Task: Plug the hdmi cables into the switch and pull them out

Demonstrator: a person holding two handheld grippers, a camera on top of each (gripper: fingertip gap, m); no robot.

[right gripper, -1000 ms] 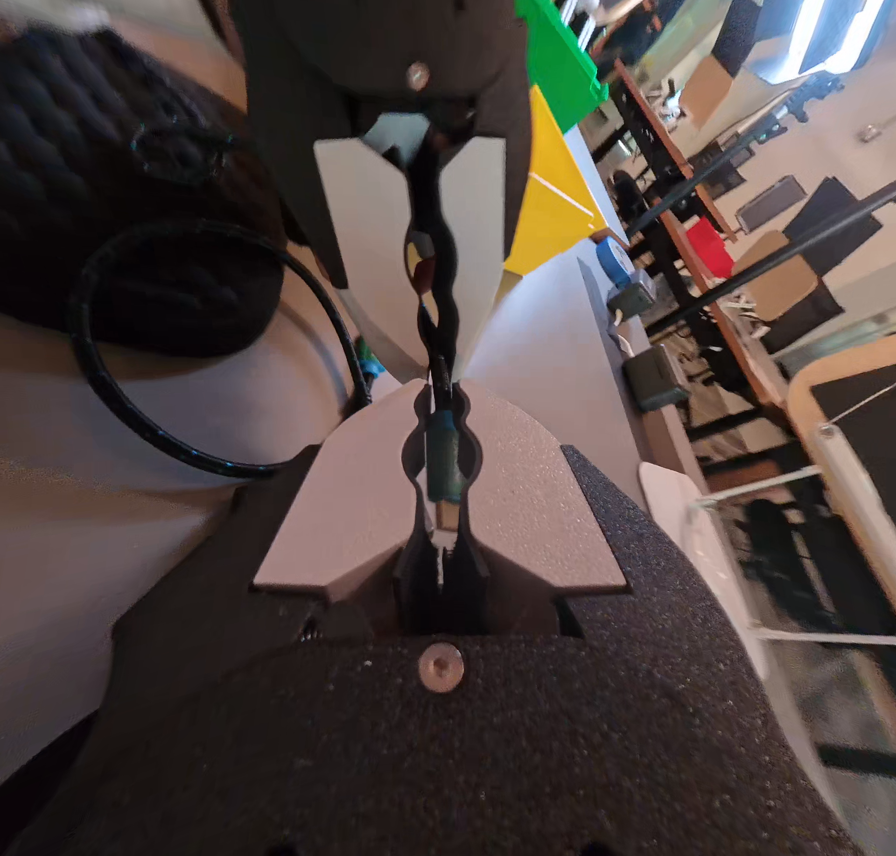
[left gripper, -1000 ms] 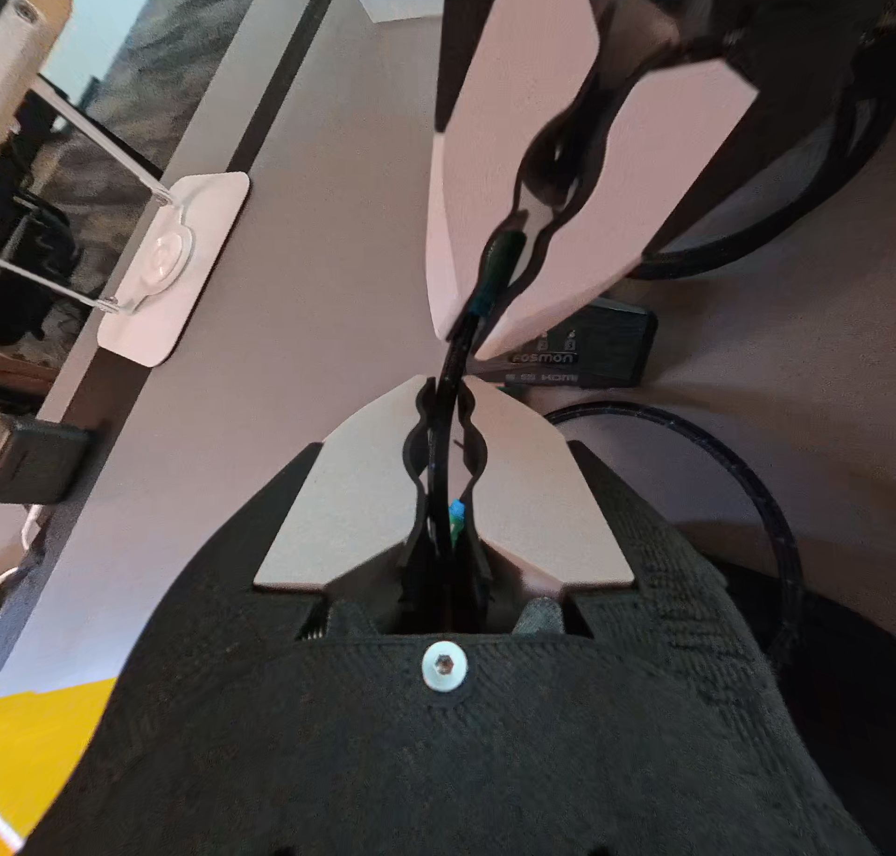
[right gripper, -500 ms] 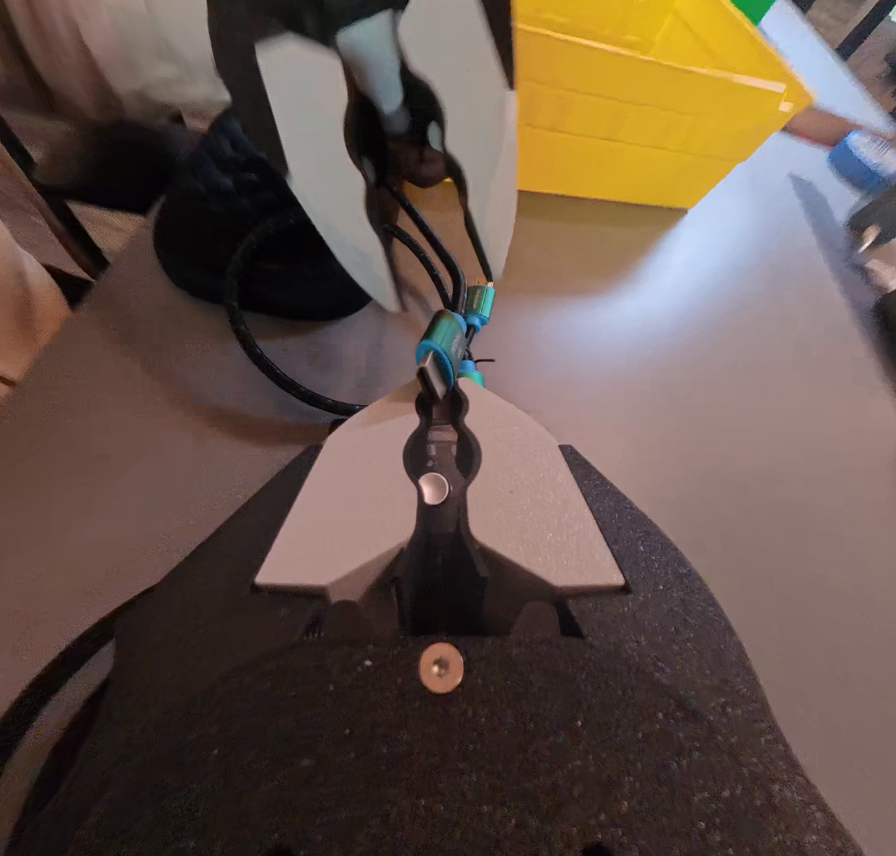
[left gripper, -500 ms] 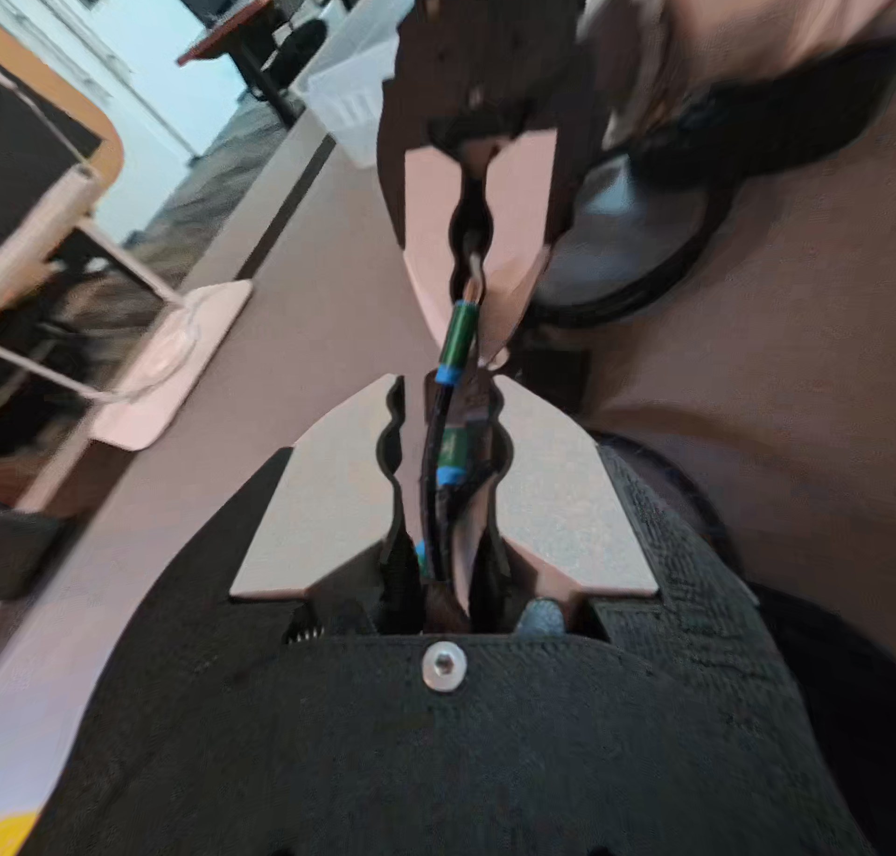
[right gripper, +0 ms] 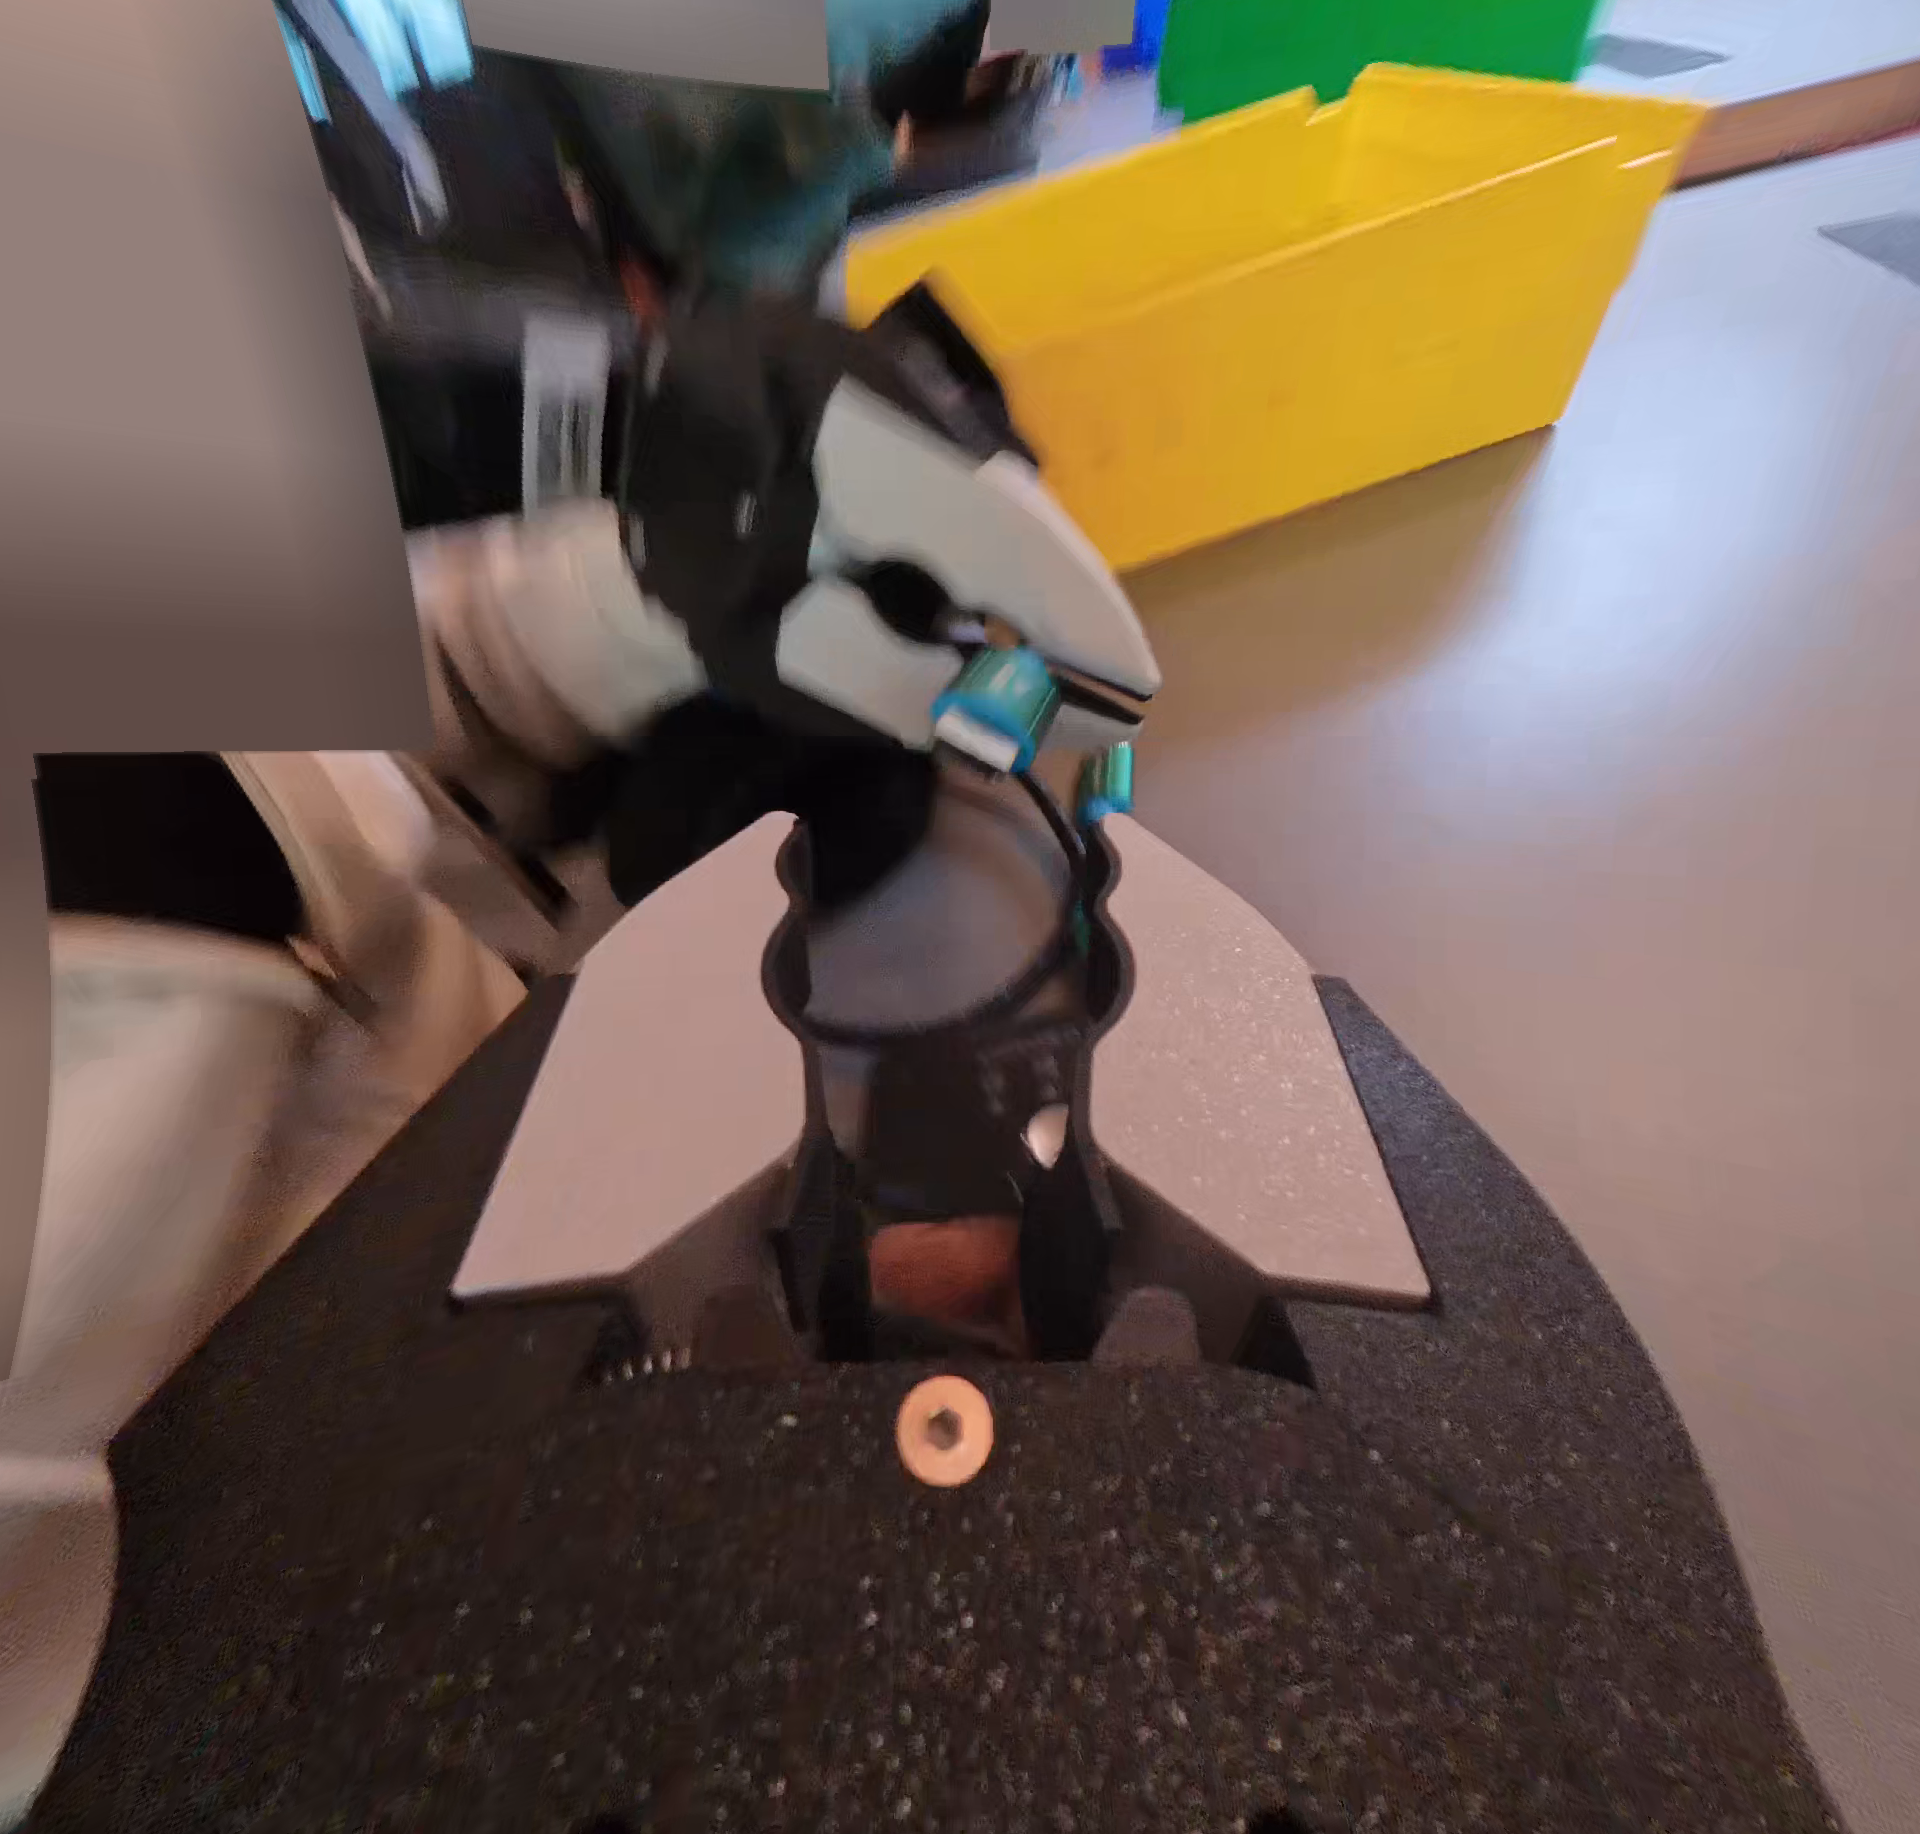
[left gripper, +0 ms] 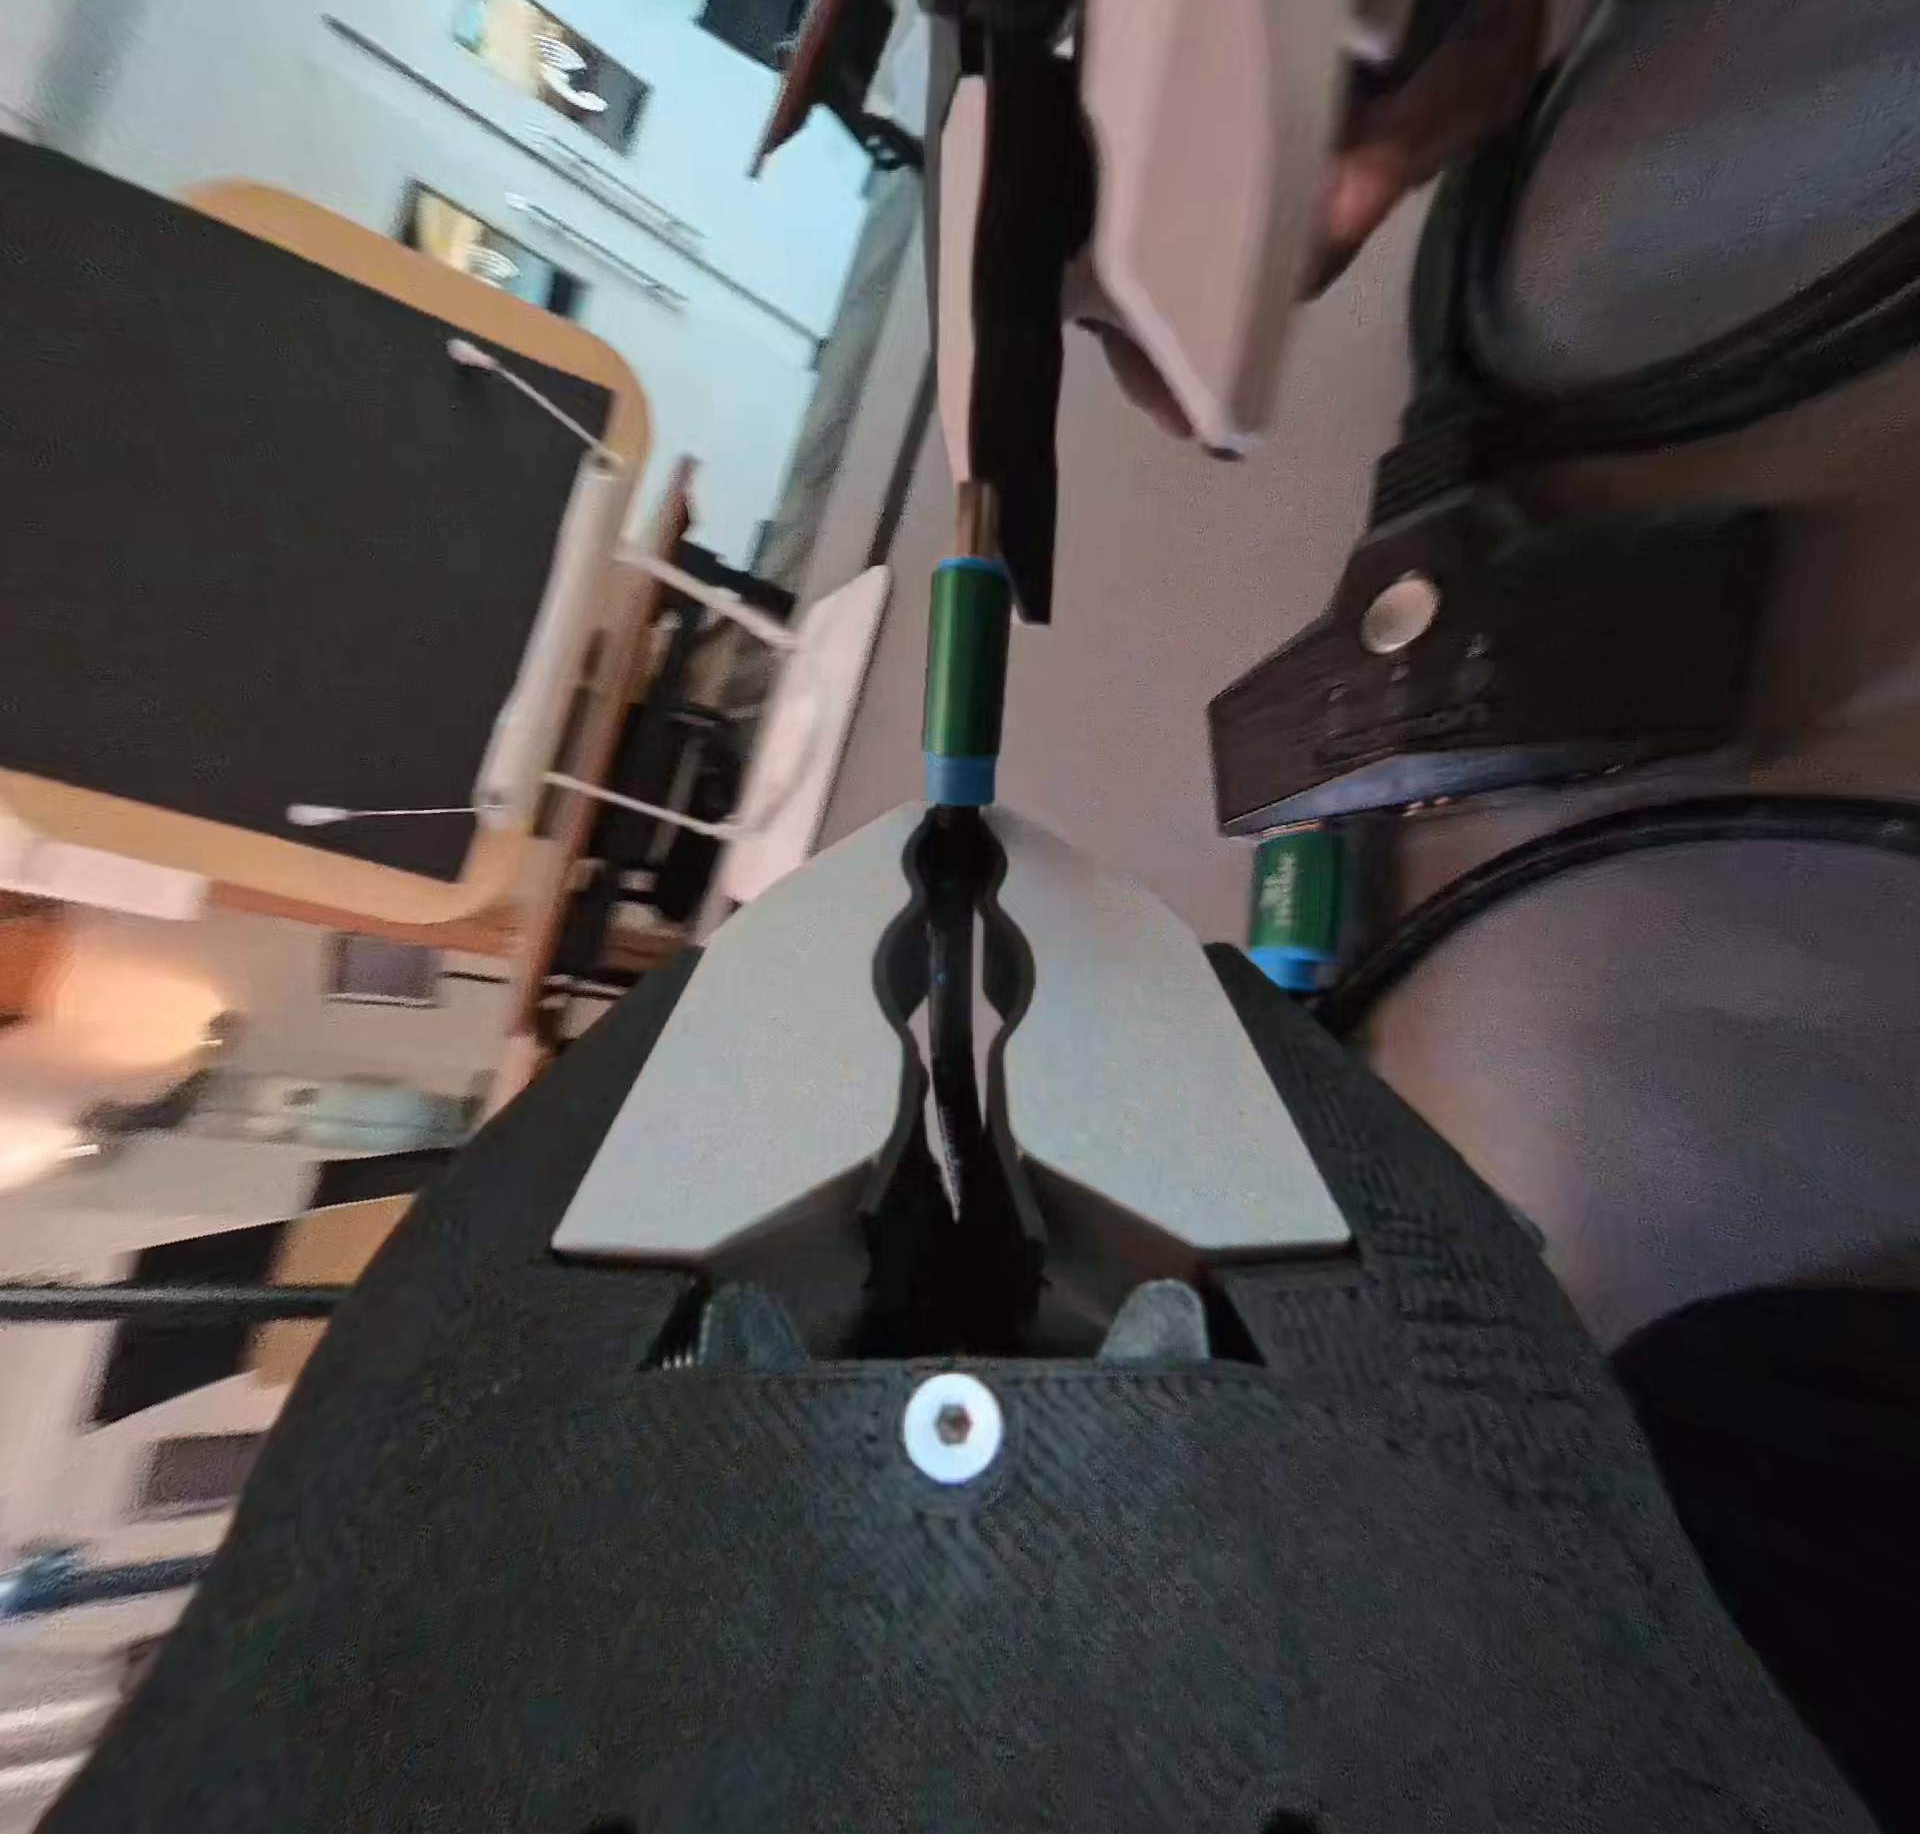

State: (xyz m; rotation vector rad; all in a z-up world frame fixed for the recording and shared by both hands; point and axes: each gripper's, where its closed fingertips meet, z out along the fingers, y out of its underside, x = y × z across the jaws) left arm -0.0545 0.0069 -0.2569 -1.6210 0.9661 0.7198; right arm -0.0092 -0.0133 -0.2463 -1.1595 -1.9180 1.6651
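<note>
My left gripper (left gripper: 956,818) is shut on a black HDMI cable (left gripper: 951,995). The cable's green and blue plug (left gripper: 961,683) sticks out past the fingertips, free in the air. The black switch (left gripper: 1455,683) lies on the table to the right, with a second green plug (left gripper: 1294,896) at its near edge. My right gripper (right gripper: 945,839) is open and empty above the switch (right gripper: 997,1088), which shows through the gap. In the right wrist view the left gripper (right gripper: 1039,704) holds the teal plug (right gripper: 997,704) out ahead. One right finger (left gripper: 1174,226) hangs above the switch.
A yellow bin (right gripper: 1299,330) stands on the grey table (right gripper: 1558,849) behind the left gripper, with a green bin (right gripper: 1382,28) behind it. A black cable loop (left gripper: 1662,350) curls beyond the switch. A white stand base (left gripper: 810,704) sits at the far table edge.
The right gripper, shut on the plug a second ago, has let go and opened. The left gripper has drawn the cable and plug clear of it and turned.
</note>
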